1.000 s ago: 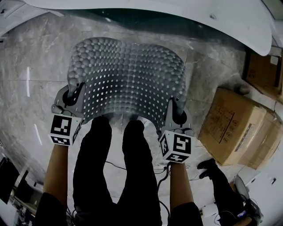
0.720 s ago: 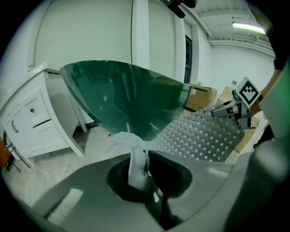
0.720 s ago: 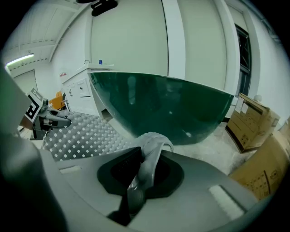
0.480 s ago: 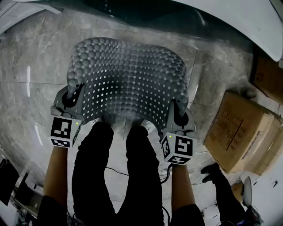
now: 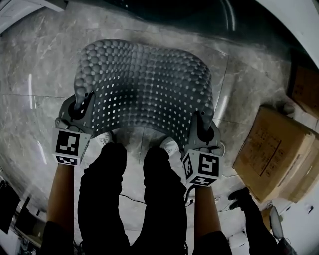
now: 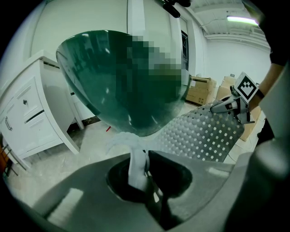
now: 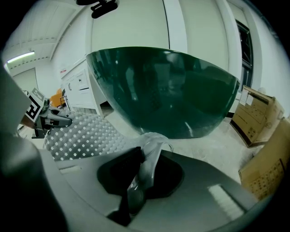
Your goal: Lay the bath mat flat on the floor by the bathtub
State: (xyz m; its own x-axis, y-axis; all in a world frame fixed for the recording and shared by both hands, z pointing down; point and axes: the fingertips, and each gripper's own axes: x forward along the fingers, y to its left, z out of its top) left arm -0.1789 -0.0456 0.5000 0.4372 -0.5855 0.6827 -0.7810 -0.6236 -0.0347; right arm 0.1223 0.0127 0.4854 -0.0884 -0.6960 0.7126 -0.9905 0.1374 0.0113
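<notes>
A translucent grey bath mat point(image 5: 144, 84) with rows of bumps and small square holes hangs arched between my two grippers above the marble floor. My left gripper point(image 5: 82, 107) is shut on its near left corner; the pinched edge point(image 6: 136, 163) shows between the jaws. My right gripper point(image 5: 199, 127) is shut on the near right corner, where the crumpled edge point(image 7: 147, 158) is clamped. The dark green bathtub point(image 7: 167, 90) stands just beyond the mat, its rim point(image 5: 229, 15) at the top of the head view.
A white cabinet point(image 6: 27, 113) stands left of the tub. Cardboard boxes point(image 5: 271, 149) sit on the floor at the right. The person's legs point(image 5: 129, 194) and white shoes point(image 5: 169, 145) stand just behind the mat. A cable trails on the floor between the feet.
The mat and both grippers have moved forward toward the tub. The tub's white rim has slid out of the top of the view, and the shoes now show behind the mat.
</notes>
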